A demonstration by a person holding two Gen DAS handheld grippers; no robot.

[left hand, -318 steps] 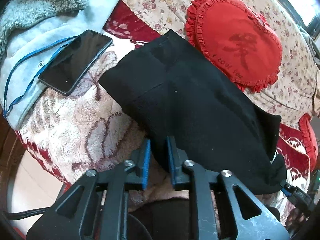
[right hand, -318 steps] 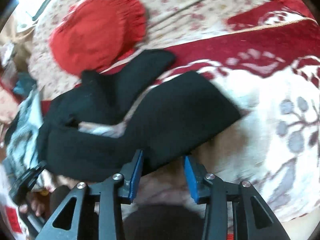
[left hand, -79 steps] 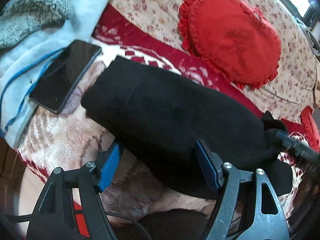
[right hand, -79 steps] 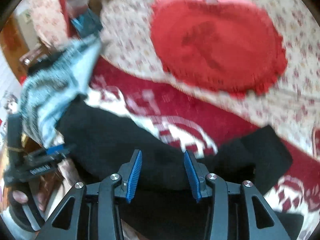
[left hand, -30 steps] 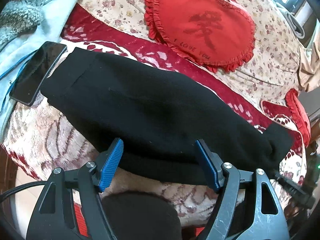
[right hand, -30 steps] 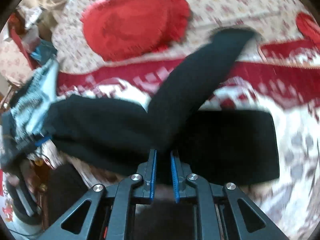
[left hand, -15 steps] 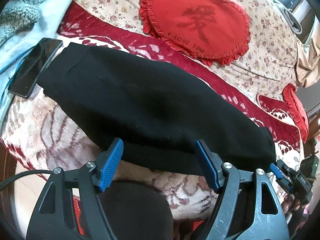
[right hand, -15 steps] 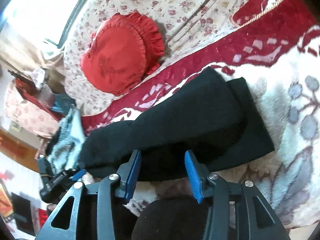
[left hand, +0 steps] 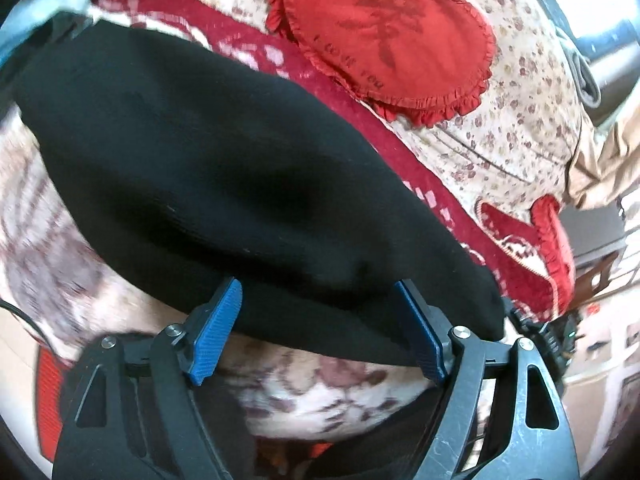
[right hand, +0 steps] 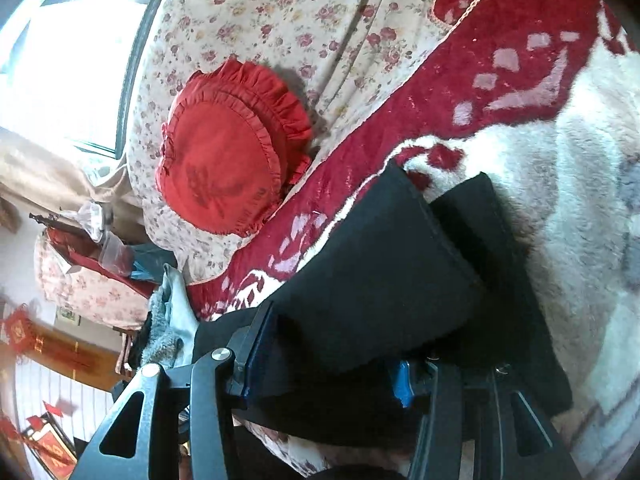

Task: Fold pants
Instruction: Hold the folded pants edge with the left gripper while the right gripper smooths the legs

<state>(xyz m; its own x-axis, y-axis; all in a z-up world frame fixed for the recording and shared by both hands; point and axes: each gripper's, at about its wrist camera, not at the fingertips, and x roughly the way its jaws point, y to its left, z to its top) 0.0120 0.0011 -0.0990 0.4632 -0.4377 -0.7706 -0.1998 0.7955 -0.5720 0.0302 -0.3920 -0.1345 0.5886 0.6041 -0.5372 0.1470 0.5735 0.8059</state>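
While the black pants point(left hand: 224, 168) lie folded lengthwise on the red-and-cream blanket point(right hand: 592, 168), the left gripper point(left hand: 316, 328) stands spread wide at their near edge, gripping nothing. The right gripper point(right hand: 328, 364) is likewise spread, its blue pads point(right hand: 401, 380) on either side of the pant legs without clamping them. A red heart cushion point(left hand: 384, 36) rests against the floral backrest point(right hand: 280, 12) beyond the pants.

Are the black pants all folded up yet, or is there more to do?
Partly done. One leg of the black pants already lies over the other on the blanket, cuffs not quite matched. The left tool and right tool are both open around the near edge. Folding the long strip shorter looks left.
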